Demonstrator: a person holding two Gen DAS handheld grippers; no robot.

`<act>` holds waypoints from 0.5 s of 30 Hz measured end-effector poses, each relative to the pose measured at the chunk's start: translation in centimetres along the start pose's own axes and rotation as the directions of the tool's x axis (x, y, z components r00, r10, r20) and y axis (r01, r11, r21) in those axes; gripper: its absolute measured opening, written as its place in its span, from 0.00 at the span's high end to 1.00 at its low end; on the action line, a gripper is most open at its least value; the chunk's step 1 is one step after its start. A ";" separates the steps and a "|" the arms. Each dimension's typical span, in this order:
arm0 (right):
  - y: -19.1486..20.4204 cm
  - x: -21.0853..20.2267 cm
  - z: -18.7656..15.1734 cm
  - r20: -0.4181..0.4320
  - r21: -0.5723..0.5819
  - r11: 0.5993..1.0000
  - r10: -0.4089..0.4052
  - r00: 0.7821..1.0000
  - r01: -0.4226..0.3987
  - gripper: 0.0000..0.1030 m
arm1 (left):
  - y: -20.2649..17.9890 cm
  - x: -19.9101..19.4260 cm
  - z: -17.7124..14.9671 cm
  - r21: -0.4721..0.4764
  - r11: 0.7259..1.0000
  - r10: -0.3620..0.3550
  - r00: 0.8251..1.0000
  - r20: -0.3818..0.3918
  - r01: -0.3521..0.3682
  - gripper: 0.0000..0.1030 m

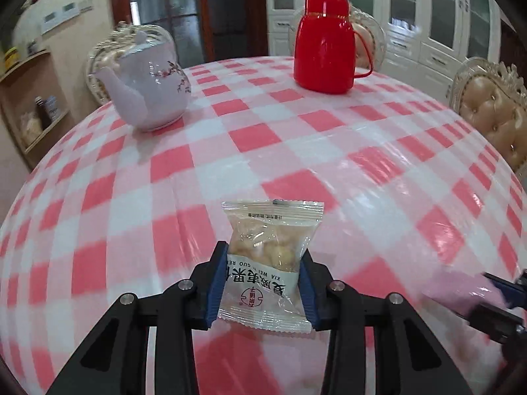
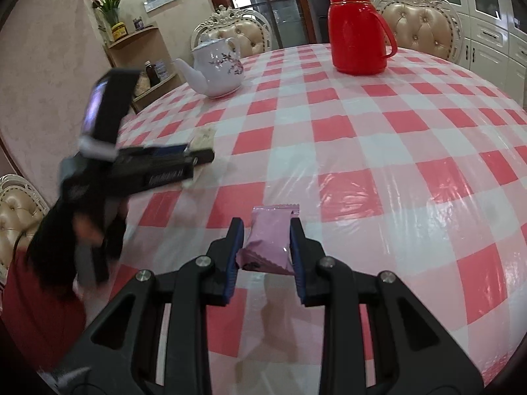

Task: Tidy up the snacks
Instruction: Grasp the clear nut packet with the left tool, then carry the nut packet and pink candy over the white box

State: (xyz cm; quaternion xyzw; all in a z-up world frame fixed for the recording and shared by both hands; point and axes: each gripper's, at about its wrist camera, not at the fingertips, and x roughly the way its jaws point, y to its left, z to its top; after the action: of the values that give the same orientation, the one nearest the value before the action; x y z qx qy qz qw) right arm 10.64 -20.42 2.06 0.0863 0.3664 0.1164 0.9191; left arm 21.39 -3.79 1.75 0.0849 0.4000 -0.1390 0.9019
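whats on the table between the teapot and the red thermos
Nothing: only bare checked tablecloth lies between the teapot and the red thermos, shown in both wrist views.

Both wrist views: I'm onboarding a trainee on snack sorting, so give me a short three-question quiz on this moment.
1. True or false: the left gripper is shut on a clear nut packet.
2. What colour is the packet in the right gripper?
3. Which stands nearer the table's far edge: A) white teapot B) red flask?

Key: 1 true; 2 pink; 3 B.
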 end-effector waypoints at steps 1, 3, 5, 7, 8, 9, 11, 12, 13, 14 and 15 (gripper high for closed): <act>-0.1 0.0 0.0 -0.001 0.004 1.000 0.000 1.000 0.000 0.69 | -0.4 -0.5 -0.5 -0.020 1.000 0.008 1.000 0.004 -0.008 0.61; -0.2 -0.1 0.0 0.000 0.007 1.000 -0.003 1.000 0.003 0.69 | -1.0 -1.9 -1.5 -0.084 0.996 0.029 0.999 0.024 -0.027 0.61; -0.2 -0.2 0.1 0.006 0.005 1.000 -0.012 1.000 0.012 0.69 | -1.2 -3.3 -2.5 -0.133 0.990 0.051 0.998 0.035 -0.046 0.61; -0.3 -0.3 0.1 0.011 -0.001 1.000 -0.026 1.000 0.026 0.69 | -1.6 -4.7 -3.7 -0.145 0.985 0.097 0.994 0.041 -0.090 0.61; -0.3 -0.3 0.1 0.010 -0.002 1.000 -0.030 0.999 0.030 0.69 | -1.6 -5.3 -4.1 -0.149 0.983 0.114 0.992 0.047 -0.106 0.61; -0.3 -0.2 0.1 0.008 -0.002 1.000 -0.031 0.999 0.031 0.69 | -1.4 -5.9 -4.5 -0.158 0.981 0.124 0.991 0.056 -0.114 0.61; -0.1 0.1 0.0 0.002 -0.015 0.999 -0.036 0.999 0.036 0.69 | -0.9 -7.4 -5.6 -0.196 0.974 0.125 0.990 0.060 -0.111 0.61; 0.0 0.2 -0.1 0.001 -0.023 0.999 -0.038 0.999 0.038 0.69 | -0.6 -7.9 -6.1 -0.218 0.970 0.123 0.990 0.063 -0.107 0.61; 0.1 0.4 -0.2 -0.006 -0.032 0.999 -0.040 0.999 0.039 0.69 | -0.5 -8.5 -6.7 -0.236 0.967 0.118 0.991 0.066 -0.099 0.61; 0.2 0.4 -0.2 -0.005 -0.038 0.999 -0.036 0.999 0.036 0.69 | -0.4 -8.8 -7.1 -0.242 0.966 0.115 0.991 0.068 -0.096 0.61; 0.4 0.3 -0.2 0.004 -0.043 0.998 -0.034 0.999 0.034 0.69 | -0.3 -9.3 -7.7 -0.249 0.963 0.122 0.990 0.071 -0.101 0.61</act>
State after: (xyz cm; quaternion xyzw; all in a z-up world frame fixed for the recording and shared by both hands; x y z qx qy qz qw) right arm 10.63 -19.98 1.79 0.0604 0.3639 0.1086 0.9231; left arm 9.92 -0.35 3.54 -0.0107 0.3699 -0.0412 0.9281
